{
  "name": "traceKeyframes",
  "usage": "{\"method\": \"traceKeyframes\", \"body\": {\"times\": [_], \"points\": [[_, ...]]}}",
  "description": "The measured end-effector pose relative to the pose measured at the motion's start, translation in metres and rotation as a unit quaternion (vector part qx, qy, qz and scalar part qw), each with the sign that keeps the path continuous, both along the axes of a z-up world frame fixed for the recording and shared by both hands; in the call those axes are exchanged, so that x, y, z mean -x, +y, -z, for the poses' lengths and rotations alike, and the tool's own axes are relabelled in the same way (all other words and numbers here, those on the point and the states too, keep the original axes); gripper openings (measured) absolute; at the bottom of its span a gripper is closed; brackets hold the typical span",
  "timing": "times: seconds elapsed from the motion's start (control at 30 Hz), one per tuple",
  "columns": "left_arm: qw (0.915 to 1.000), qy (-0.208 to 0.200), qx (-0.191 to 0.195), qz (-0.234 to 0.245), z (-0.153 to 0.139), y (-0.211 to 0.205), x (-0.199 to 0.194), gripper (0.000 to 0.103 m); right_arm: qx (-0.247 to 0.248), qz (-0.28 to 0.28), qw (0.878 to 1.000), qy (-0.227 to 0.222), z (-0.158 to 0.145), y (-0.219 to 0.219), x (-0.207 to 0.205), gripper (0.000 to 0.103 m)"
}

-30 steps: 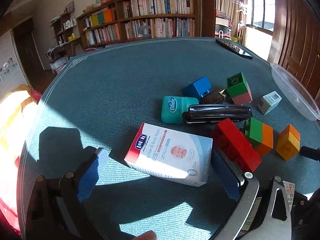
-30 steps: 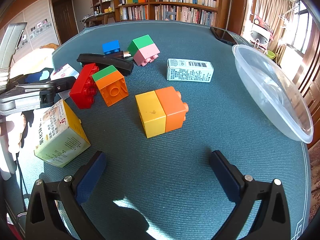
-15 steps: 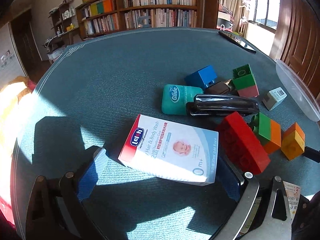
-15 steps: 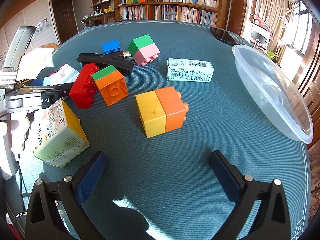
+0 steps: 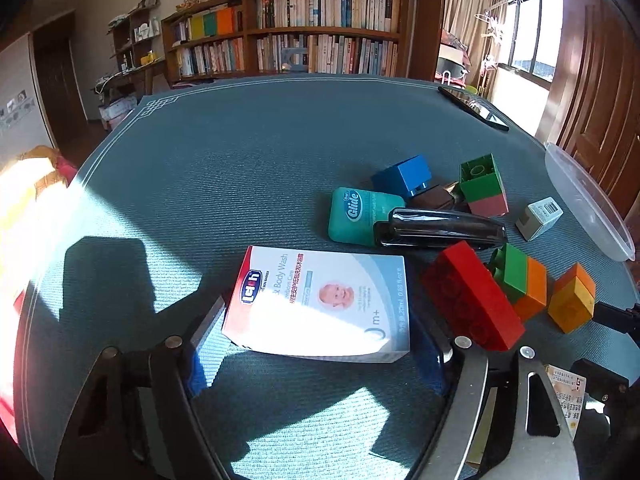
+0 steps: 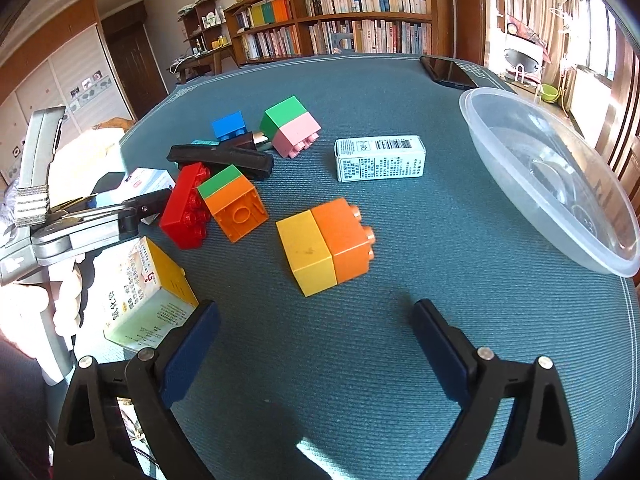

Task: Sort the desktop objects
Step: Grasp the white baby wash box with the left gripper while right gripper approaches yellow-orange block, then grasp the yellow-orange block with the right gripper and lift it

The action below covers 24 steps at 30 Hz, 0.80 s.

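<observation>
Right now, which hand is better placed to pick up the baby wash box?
Left. The left gripper already straddles the baby wash box, jaws closing on it. The right gripper is closing over bare cloth, short of the yellow-orange block.

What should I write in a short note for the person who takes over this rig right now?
Left tool: closing around the body wash box, grip not yet certain.
Right tool: closing, nothing between its fingers; yellow-orange block lies just ahead.
Blocks, stapler and small white carton lie loose on the table.
Clear bowl looks empty, so sorting seems hardly begun; all remains.
</observation>
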<state>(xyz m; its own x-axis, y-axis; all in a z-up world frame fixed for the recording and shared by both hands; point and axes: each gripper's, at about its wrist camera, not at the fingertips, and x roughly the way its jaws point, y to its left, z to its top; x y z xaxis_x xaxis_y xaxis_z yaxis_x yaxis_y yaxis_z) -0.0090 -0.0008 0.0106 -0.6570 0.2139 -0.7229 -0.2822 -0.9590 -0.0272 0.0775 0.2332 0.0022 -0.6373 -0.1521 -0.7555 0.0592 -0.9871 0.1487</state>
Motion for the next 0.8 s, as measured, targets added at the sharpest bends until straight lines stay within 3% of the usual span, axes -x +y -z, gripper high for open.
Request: {"method": "traceKeyframes", "body": {"times": [0.07,0.3,0.4,0.8], "points": [[0.9999,0.002,-0.009,-0.009,-0.001,-0.004,-0.002,0.082,0.002,0.002,1.0,0.005,-0.004,-0.004,-0.007,0.083],[0.9994,0.001,-0.025,-0.024,-0.001,-0.01,-0.006,0.082,-0.001,0.004,1.0,0.011,-0.008,-0.006,0.018,0.068],[0.9994,0.006,-0.026,-0.024,-0.002,-0.01,-0.01,0.082,-0.013,0.008,1.0,0.008,-0.004,-0.008,0.021,0.055],[0.9987,0.019,-0.031,-0.037,-0.013,-0.009,-0.016,0.082,-0.007,0.018,0.999,0.026,-0.007,-0.003,0.01,0.054]]}}
